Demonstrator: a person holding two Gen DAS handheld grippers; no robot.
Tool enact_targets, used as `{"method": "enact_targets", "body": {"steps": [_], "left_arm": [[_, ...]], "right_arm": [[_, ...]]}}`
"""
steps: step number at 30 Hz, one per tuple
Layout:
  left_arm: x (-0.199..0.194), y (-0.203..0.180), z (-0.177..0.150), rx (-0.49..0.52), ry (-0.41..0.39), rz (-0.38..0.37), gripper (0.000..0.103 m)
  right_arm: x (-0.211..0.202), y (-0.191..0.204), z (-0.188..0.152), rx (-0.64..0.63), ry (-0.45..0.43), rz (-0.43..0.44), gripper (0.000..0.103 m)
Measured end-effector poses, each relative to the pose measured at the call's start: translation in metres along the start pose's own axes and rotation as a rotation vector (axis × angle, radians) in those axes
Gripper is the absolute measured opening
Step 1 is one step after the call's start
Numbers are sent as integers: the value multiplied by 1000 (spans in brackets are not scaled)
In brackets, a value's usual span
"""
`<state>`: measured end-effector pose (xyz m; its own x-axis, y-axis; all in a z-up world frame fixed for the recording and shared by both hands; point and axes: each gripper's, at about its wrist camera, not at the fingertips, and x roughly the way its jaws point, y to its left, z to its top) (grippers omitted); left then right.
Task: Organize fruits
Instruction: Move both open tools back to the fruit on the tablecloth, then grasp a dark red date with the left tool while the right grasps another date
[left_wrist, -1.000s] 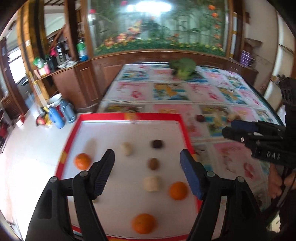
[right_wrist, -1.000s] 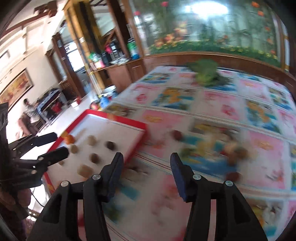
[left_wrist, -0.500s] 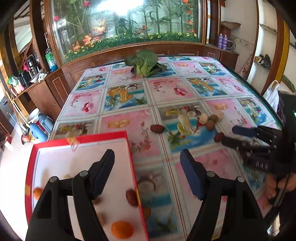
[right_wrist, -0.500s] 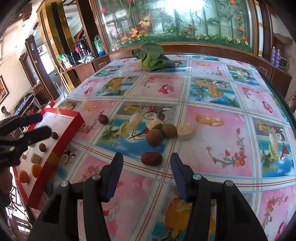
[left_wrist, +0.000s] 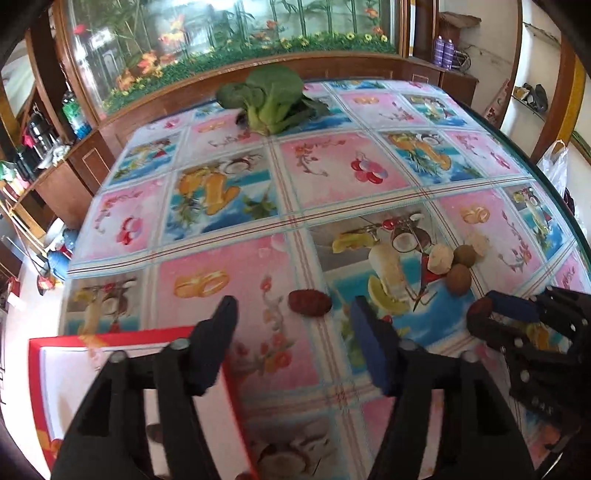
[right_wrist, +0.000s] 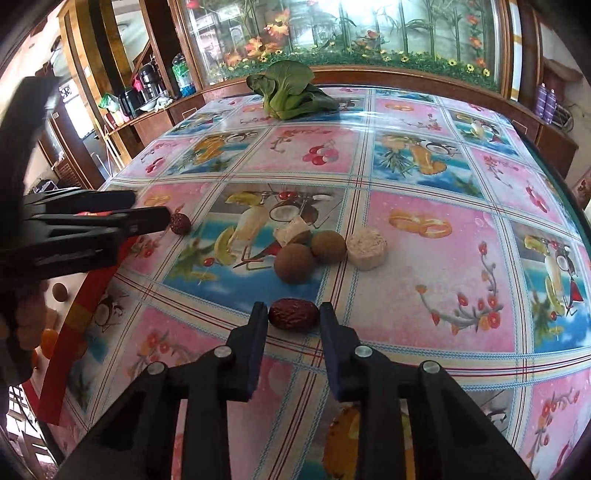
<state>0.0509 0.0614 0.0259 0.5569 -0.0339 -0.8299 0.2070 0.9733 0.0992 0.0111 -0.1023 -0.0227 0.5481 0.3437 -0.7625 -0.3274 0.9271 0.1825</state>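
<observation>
A dark red date (right_wrist: 293, 313) lies on the fruit-print tablecloth, and my right gripper (right_wrist: 292, 311) is closing on it, pads at its two ends. The left wrist view shows this same gripper (left_wrist: 495, 314) low at the right. My left gripper (left_wrist: 291, 306) is open with its jaws closing. A second red date (left_wrist: 309, 302) lies just ahead of its tips, nearer the right finger, untouched. From the right wrist view the left gripper (right_wrist: 147, 218) points at that date (right_wrist: 180, 223). The red-rimmed white tray (left_wrist: 110, 339) sits at the lower left.
Two brown round fruits (right_wrist: 293, 264) (right_wrist: 328, 245), a pale round piece (right_wrist: 367, 247) and a pale chunk (right_wrist: 291, 230) cluster mid-table. A leafy green vegetable (right_wrist: 291, 92) lies at the far edge. The tray's red rim (right_wrist: 92, 291) holds a brown fruit (right_wrist: 59, 291) and an orange (right_wrist: 48, 339).
My left gripper swung right from over the tray to the table beside it, and its jaws narrowed. My right gripper sank to the nearer date and its jaws closed in around it.
</observation>
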Motion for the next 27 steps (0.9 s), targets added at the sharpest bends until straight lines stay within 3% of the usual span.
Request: {"method": "enact_targets", "body": {"steps": [6, 14, 21, 27], "left_arm": [[26, -5, 4, -3, 58, -17, 54], [33, -6, 2, -31, 69, -64, 33], [26, -10, -3, -50, 62, -75, 33], [-7, -28, -13, -46, 5, -103, 33]], "right_arm": [[-1, -6, 1, 39, 8, 27, 27], [-2, -11, 2, 65, 9, 32, 27], [-7, -14, 3, 70, -23, 15, 27], [-18, -15, 3, 72, -94, -1, 27]]}}
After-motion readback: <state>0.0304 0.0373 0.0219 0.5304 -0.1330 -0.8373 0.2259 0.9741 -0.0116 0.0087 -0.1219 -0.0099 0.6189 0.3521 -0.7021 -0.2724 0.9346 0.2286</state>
